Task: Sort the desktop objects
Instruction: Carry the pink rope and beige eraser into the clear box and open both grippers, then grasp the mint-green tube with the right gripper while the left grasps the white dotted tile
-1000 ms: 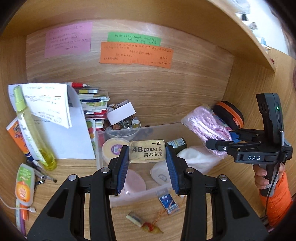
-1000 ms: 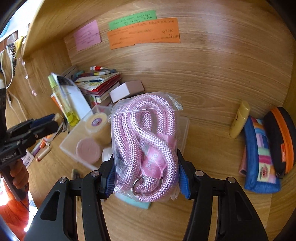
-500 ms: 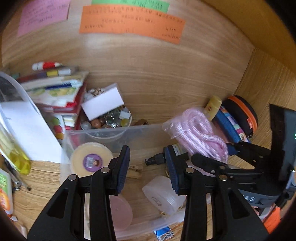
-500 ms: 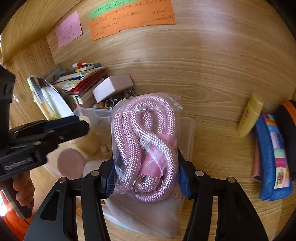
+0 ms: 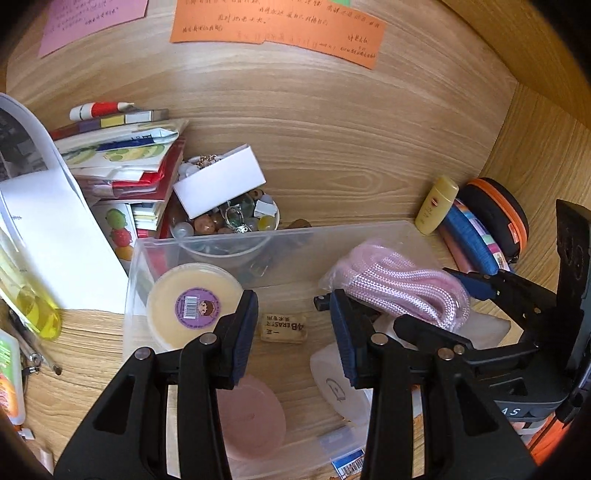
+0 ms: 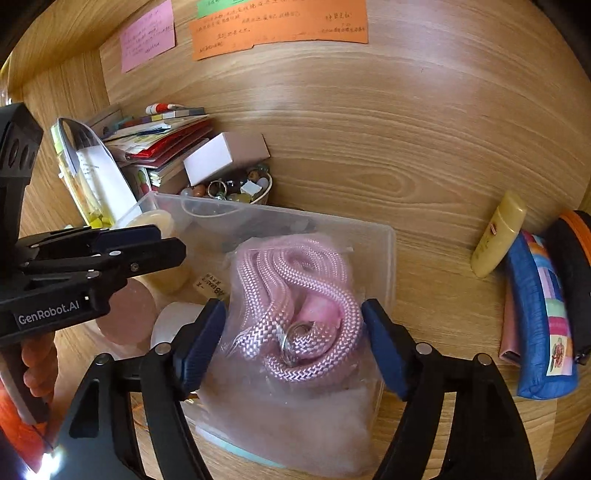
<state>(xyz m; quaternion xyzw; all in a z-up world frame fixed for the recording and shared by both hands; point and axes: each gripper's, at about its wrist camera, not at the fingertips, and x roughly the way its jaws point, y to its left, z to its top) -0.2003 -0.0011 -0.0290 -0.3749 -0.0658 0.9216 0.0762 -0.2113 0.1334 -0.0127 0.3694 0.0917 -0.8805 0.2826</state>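
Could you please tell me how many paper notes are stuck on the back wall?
3: a pink note at left, an orange note beside it, a green note above, mostly cropped.

Occlusions and cut-offs. Left wrist view: the left tool covers the near half of the cream-lidded tub and part of the pink lid; the right tool's body hides the near end of the bagged pink rope. The handwriting on the orange note is too small to read, and the pink note is cut by the top edge. The barcoded item is cut by the bottom edge. Right wrist view: the frosted bag under the rope blurs whatever lies beneath in the clear bin; the orange-zipped case runs off the right edge; the holding hand is mostly hidden.
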